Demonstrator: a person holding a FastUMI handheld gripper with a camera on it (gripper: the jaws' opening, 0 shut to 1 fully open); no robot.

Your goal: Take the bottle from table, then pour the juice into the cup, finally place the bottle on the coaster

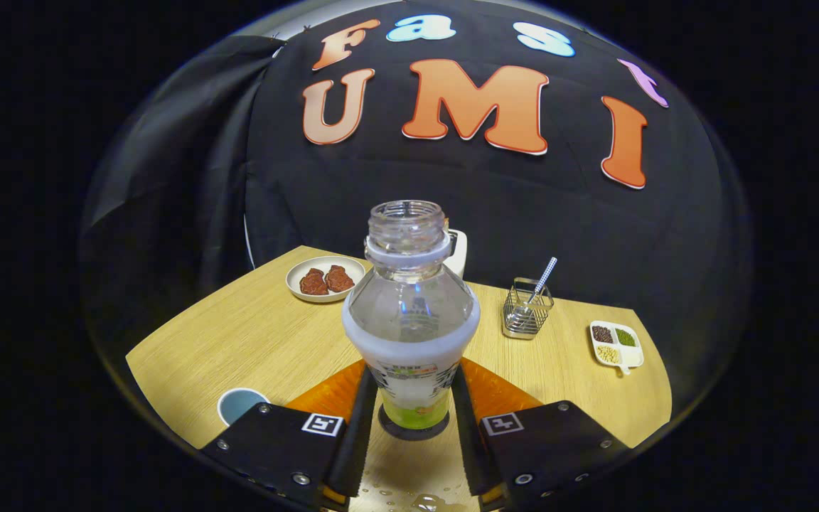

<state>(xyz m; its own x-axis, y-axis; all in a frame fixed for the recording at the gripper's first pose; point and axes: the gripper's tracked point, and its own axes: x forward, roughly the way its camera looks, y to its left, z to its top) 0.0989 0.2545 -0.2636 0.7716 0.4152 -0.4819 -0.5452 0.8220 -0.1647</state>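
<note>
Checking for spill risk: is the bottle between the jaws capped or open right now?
Open. The bottle stands upright between the jaws of the gripper with bare neck threads and no cap on its mouth; both jaws press its sides.

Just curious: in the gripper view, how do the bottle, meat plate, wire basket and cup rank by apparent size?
1. bottle, between the fingers; nearness inflates it
2. meat plate
3. wire basket and cup: alike, cup partly hidden
</note>
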